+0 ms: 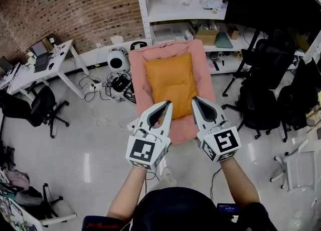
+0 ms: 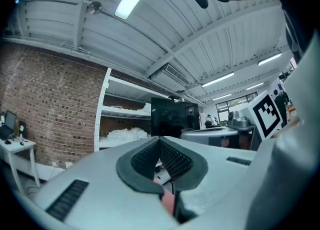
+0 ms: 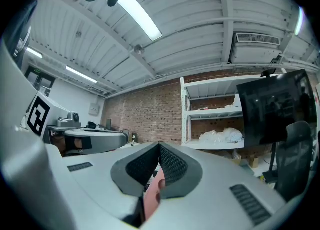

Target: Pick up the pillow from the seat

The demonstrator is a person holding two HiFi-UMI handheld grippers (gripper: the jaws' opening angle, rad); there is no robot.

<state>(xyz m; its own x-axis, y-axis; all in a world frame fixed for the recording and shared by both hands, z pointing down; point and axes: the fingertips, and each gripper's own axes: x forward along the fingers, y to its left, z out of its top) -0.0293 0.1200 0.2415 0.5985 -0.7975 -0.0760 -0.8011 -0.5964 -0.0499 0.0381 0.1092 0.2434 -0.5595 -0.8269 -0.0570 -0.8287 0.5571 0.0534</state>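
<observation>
The flat orange fabric pillow (image 1: 169,77) lies untouched on the pink padded seat (image 1: 137,74). On its near side, the white left gripper (image 1: 164,107) and white right gripper (image 1: 198,102) are both closed and empty. Reaching, grasping and lifting all remain.

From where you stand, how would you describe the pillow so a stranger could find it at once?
Find the white shelving unit against the brick wall. Directly in front of it stands a pink seat, and the pillow lies in its middle. Nothing else nearby is orange.
</observation>
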